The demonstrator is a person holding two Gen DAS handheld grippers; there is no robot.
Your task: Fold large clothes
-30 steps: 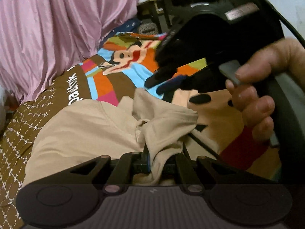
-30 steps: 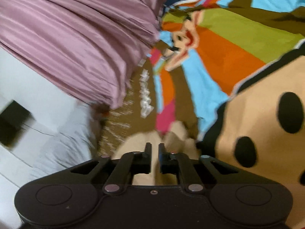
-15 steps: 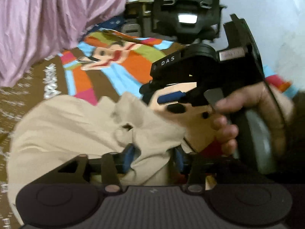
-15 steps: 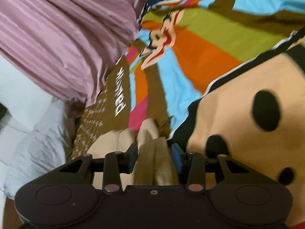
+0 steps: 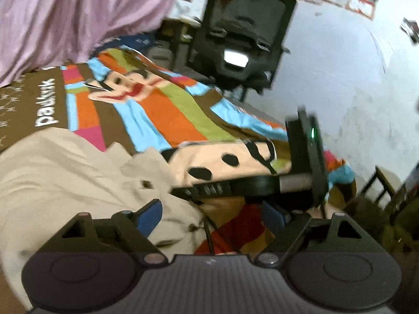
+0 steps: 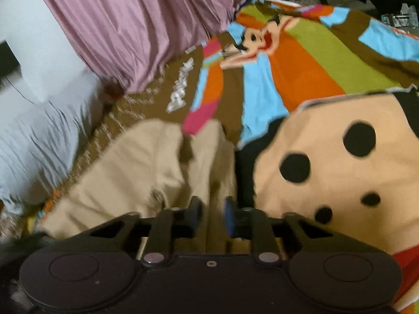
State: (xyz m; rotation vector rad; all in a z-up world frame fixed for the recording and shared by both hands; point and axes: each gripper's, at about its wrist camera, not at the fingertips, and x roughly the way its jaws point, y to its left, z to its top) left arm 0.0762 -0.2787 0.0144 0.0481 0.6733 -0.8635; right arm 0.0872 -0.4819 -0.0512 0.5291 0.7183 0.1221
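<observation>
Two grippers over one beige garment that lies bunched at the 9 o'clock side of the left wrist view, on a cartoon-print bedspread. Its ragged folded edge ends around mid-frame, and past it toward 1 o'clock the bedspread runs bare up to the far edge, so there's open room that way.

The left gripper has its jaws wide and still opening — the blue pad at 8 o'clock sits over the cloth without pinching it. A second ago those jaws were clamped on a fold of this garment, so that's been let go, and the view has swung up to show more wall.

The right gripper has a strip of the beige cloth between its narrow jaws, which are closing; half a second back they stood wider. Whether the pads actually press on the fabric I can't tell — it's blurry.

Around it: a pink curtain at 11 o'clock, a pale grey bundle at 9, and a black office chair at 12 beyond the bed. In the left view the right gripper's body crosses at 3 o'clock, crowding that side.
</observation>
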